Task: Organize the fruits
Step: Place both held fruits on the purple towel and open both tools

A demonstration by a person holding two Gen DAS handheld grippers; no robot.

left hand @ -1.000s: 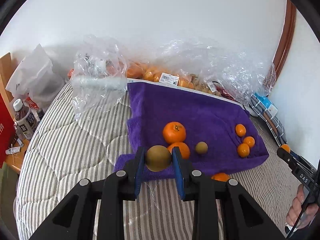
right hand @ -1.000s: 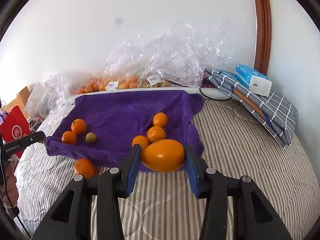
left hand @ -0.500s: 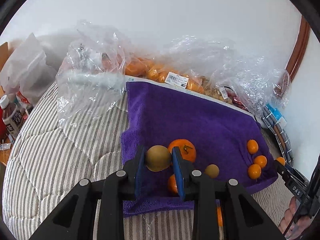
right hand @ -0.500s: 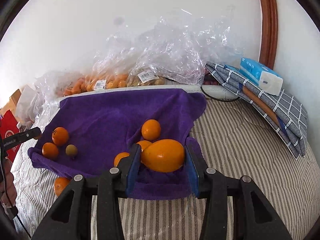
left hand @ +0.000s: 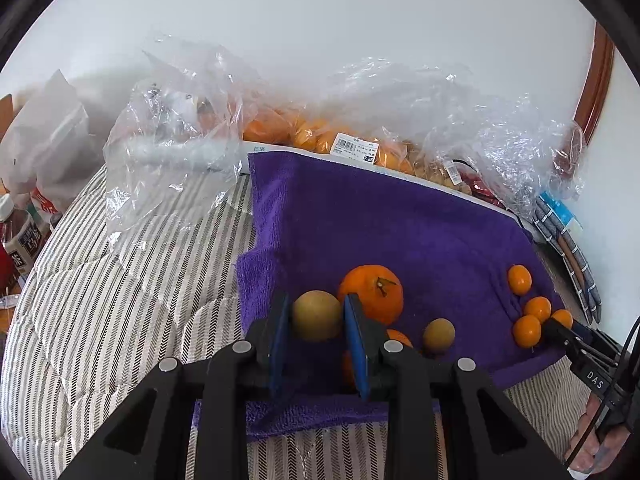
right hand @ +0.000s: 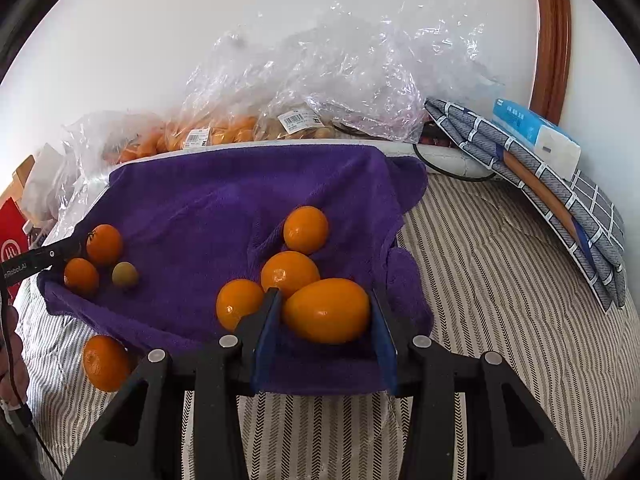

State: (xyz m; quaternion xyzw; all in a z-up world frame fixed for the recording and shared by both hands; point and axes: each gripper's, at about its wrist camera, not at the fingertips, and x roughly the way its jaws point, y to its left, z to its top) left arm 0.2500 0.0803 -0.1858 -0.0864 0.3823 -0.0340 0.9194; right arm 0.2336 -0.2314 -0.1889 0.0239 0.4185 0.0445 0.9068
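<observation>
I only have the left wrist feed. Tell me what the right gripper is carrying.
Observer: The right gripper is shut on an oval orange fruit, held above the near edge of the purple towel.
Operator: Report what sits beside that load.
Observer: Three small orange fruits lie on the towel just past it; the nearest looks to be touching the held one.
Operator: Describe anything off the towel near you.
Observer: One orange lies on the striped bedding, off the towel's near-left corner.
Operator: Tell me what is on the far right.
Observer: A blue and white tissue pack rests on a folded checked cloth.
</observation>
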